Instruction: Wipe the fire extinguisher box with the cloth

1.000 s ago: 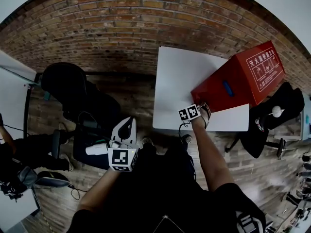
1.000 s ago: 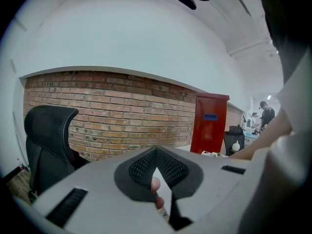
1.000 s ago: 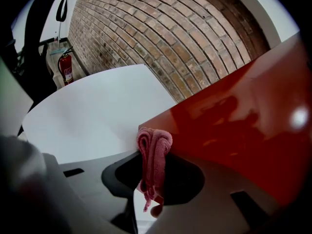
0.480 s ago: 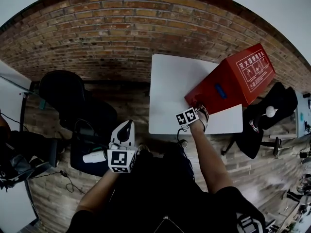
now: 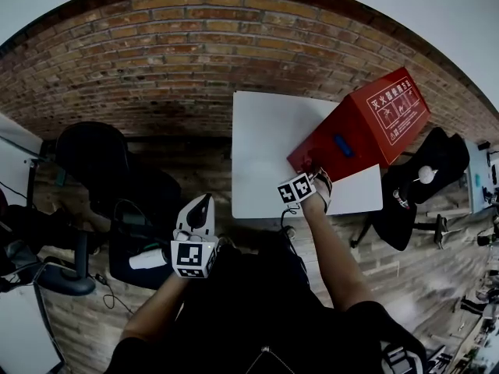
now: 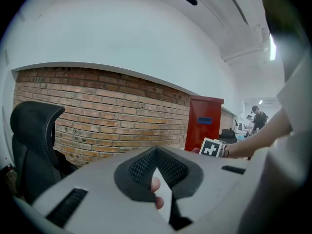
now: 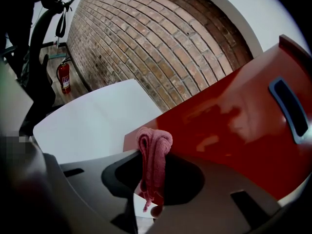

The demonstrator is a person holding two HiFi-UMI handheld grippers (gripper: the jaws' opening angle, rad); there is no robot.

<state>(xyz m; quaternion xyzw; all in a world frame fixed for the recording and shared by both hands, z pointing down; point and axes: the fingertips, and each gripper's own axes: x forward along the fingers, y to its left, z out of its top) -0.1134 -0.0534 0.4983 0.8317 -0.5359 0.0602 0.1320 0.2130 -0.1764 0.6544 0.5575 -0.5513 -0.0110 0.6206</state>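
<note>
The red fire extinguisher box (image 5: 355, 127) lies tilted on a white table (image 5: 269, 142). My right gripper (image 5: 309, 178) is at the box's near lower corner. In the right gripper view the box's glossy red face (image 7: 234, 116) fills the right side. A bunched pink cloth (image 7: 153, 147) sticks up between the jaws, close against that face, and the right gripper (image 7: 152, 165) is shut on it. My left gripper (image 5: 200, 205) hangs over the floor left of the table, away from the box. Its jaws (image 6: 156, 156) meet with nothing between them.
A brick wall (image 5: 195, 45) runs behind the table. A black office chair (image 5: 101, 154) stands to the left, another dark chair (image 5: 421, 181) to the right of the table. A small red extinguisher (image 7: 63, 77) stands on the floor by the wall. Cables lie on the brick floor at left.
The table and box have slid a little left and up in the head view as the camera shifted. The right gripper stays at the box's near corner. The left gripper has hardly moved.
</note>
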